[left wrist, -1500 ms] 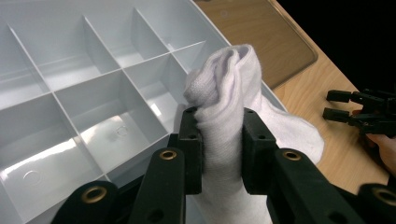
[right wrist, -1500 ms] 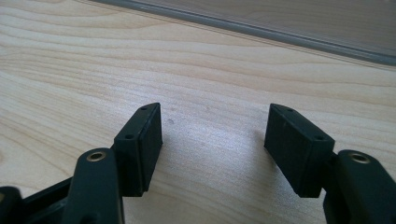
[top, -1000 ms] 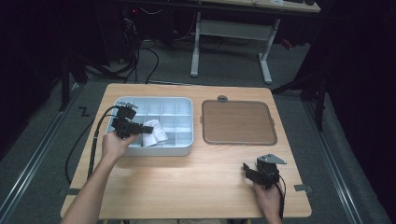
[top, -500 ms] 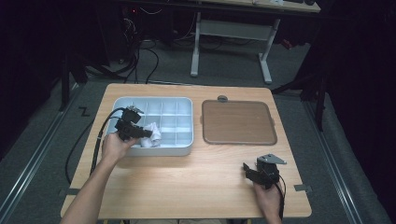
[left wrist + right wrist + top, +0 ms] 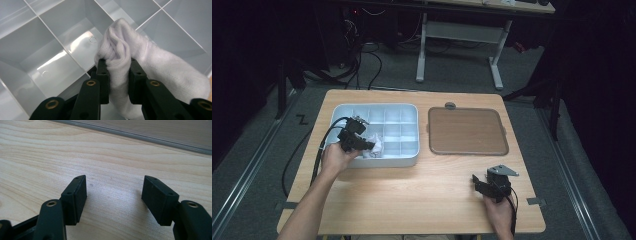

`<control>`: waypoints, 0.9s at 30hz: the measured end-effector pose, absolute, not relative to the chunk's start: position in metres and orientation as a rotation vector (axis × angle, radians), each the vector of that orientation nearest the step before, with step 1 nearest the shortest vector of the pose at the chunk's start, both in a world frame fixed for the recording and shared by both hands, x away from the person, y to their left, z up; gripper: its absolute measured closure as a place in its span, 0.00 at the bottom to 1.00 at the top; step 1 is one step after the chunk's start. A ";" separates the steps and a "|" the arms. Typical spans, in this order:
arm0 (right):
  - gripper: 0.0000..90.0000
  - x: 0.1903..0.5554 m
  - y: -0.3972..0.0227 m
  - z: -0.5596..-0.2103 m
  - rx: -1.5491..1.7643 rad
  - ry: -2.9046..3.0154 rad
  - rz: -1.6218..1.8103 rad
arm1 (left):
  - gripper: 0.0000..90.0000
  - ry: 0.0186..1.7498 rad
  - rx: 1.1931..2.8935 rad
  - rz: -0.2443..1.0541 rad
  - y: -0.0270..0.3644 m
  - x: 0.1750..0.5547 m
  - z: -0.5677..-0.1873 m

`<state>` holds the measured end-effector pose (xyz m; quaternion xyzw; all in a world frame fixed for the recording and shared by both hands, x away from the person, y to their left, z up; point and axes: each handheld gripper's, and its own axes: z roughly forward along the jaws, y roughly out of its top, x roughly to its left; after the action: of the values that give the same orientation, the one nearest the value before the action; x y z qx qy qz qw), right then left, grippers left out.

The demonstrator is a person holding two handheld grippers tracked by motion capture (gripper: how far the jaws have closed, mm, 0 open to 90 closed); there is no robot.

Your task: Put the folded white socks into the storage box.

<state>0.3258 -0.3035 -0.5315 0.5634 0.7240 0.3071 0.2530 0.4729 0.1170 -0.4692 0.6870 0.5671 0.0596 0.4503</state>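
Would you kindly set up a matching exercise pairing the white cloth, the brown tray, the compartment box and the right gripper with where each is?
Things:
1. white cloth
2. brown tray
3. compartment box
4. right gripper

Places or states:
A. jaws open over bare wood
B. clamped in the left gripper
C. on the table's left half
D. right of the box

Pairs: 1-B, 2-D, 3-C, 4-A

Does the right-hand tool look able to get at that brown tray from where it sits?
Probably yes: the right tool rests open on bare wood just in front of the brown tray, with nothing between them.
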 end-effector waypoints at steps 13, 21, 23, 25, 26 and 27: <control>0.41 0.326 -0.304 -0.531 1.532 1.968 0.835 | 0.84 1.426 1.699 0.126 0.117 0.472 -0.475; 0.41 0.326 -0.304 -0.532 1.532 1.968 0.835 | 0.84 1.421 1.707 0.135 0.115 0.469 -0.478; 0.41 0.326 -0.304 -0.532 1.531 1.968 0.835 | 0.85 1.420 1.708 0.136 0.114 0.469 -0.479; 0.41 0.326 -0.304 -0.532 1.532 1.968 0.835 | 0.85 1.422 1.711 0.135 0.114 0.469 -0.479; 0.41 0.326 -0.304 -0.532 1.532 1.968 0.835 | 0.85 1.422 1.711 0.134 0.114 0.469 -0.479; 0.41 0.326 -0.304 -0.532 1.532 1.968 0.835 | 0.85 1.422 1.712 0.134 0.114 0.469 -0.480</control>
<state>0.3257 -0.3035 -0.5315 0.5634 0.7240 0.3071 0.2531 0.4693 0.1139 -0.4795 0.6894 0.5728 0.0541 0.4402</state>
